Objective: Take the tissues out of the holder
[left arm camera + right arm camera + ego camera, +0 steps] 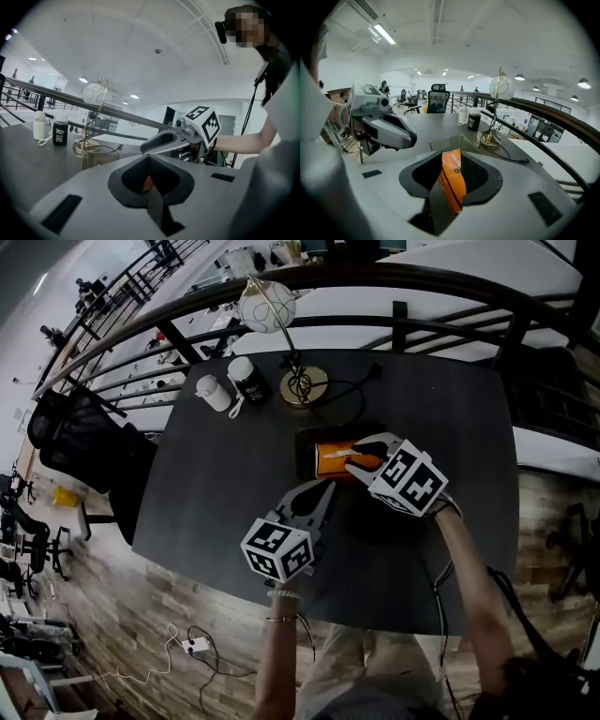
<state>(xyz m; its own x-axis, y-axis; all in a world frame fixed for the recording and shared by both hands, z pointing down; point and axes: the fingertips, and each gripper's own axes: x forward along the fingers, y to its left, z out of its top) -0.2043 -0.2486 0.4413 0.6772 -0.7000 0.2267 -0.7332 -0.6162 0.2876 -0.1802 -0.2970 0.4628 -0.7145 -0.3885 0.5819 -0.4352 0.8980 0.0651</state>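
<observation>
An orange tissue pack (336, 457) lies in a clear holder (305, 454) at the middle of the dark table (225, 484). My right gripper (354, 463) reaches over the holder from the right. In the right gripper view this gripper (449, 164) is shut on the orange tissue pack (452, 180), with the clear holder (445, 140) just beyond. My left gripper (325, 488) points at the holder's near edge with its jaws together. In the left gripper view it (149, 161) is shut, with a sliver of orange showing behind the pads. The right gripper (159, 140) hangs just ahead.
A gold-based lamp (305, 385) with a round shade (267, 306) stands behind the holder, its cable (352, 390) running right. A white bottle (214, 393) and a dark bottle (248, 381) stand at the back left. A black chair (75, 442) sits off the left edge, and a railing runs behind.
</observation>
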